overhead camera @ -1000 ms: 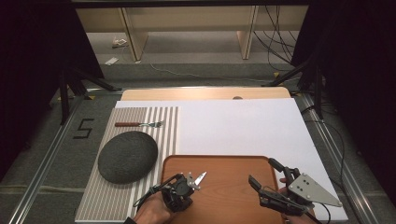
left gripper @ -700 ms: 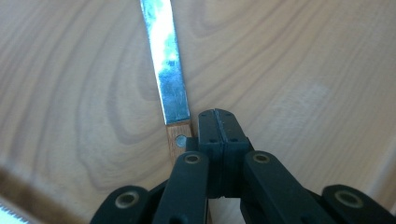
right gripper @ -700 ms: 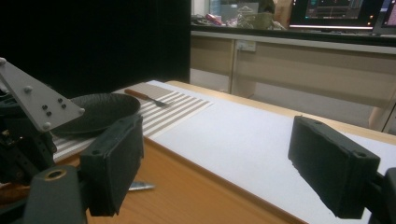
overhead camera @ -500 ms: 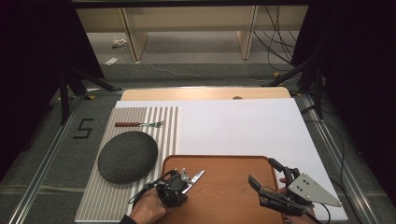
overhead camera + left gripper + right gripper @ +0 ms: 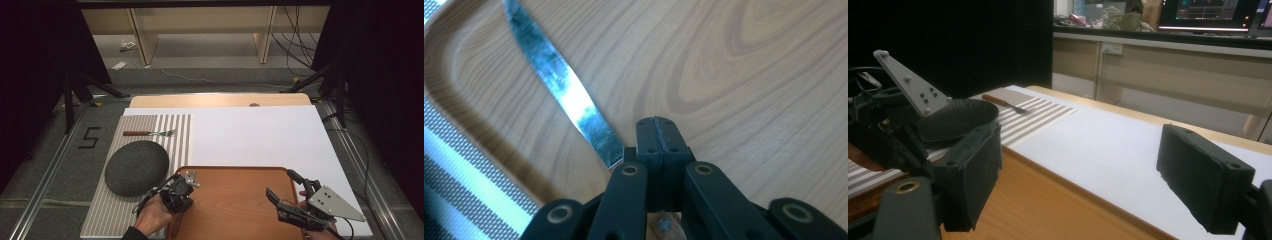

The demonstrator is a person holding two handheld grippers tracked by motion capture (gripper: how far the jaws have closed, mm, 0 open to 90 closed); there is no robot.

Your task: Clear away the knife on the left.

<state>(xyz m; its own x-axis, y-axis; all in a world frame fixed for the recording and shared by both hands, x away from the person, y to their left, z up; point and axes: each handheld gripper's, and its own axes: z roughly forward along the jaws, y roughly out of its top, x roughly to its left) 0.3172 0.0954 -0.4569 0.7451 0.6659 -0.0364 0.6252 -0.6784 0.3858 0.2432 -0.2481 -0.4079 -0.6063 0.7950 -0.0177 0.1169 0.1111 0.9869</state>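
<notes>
A: From the high view, what's different from a moment ago?

B: The left gripper has drawn back toward the near-left corner of the rounded wooden tray, and the silver blade it carries shows shorter than it did. The right gripper hasn't shifted; it hangs over the tray's near-right corner with its jaws spread. The dark grey round felt-like plate and the wooden-handled fork lie on the striped grey-and-white placemat as before.

A: And the left gripper view?

B: Its jaws are pressed together on the shiny steel knife at the handle end, and the blade slants just over the tray floor, beside the tray's curved inner wall. I can't tell whether the tip touches the wood.

A: The right gripper view?

B: Both black pads stand wide apart with nothing between them, the white sheet beyond.

A: So what does that mean?

B: My guess: the knife is being laid down in the tray's left part, release next
</notes>
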